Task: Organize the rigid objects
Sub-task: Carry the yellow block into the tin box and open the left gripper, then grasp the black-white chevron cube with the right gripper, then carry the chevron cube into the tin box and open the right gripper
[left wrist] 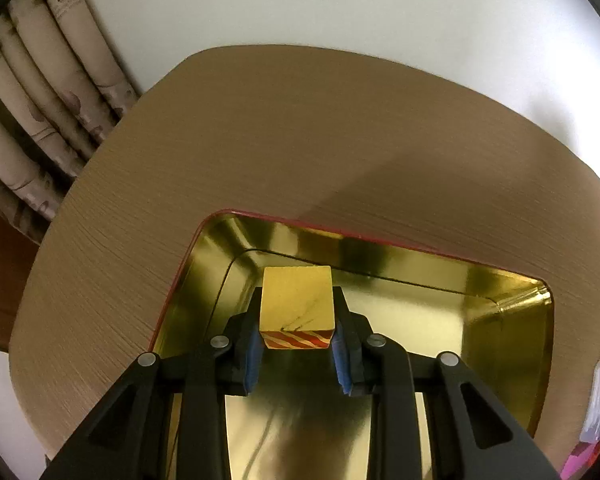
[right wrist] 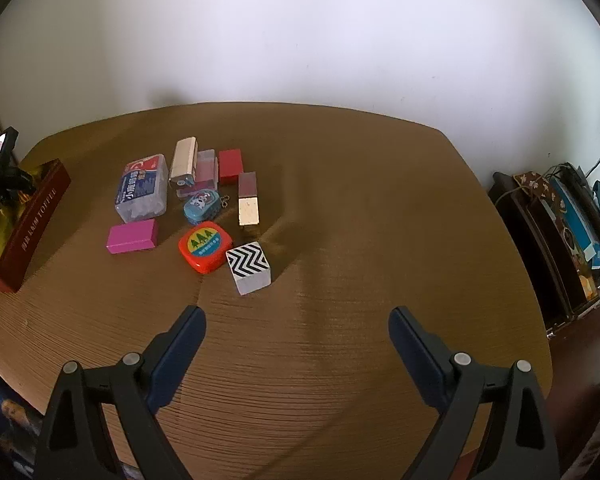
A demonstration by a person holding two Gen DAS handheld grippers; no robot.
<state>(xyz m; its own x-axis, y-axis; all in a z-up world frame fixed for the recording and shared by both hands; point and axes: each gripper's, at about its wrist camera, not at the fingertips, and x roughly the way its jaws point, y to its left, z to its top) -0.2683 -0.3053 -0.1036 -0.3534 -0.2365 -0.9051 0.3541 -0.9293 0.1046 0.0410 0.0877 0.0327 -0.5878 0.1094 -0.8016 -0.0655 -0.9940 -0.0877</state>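
Only leftward, left tongs (left wrist: pixel 297 312) clamping gold block (left wrist: pixel 296 300) over tin (left wrist: pixel 512 320), right tongs (right wrist: pixel 296 332) released.

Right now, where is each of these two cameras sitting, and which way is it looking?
Left wrist view: sits on the left gripper, looking steeply down along its fingers into a gold-lined box; the fingers clamp a gold block.
Right wrist view: sits on the right gripper, looking down across the table at a cluster of small items, with a zigzag-patterned block nearest; its fingers stand wide apart and empty.
Shared: the brown table, the white wall and the red-sided box, seen at the far left of the right view.
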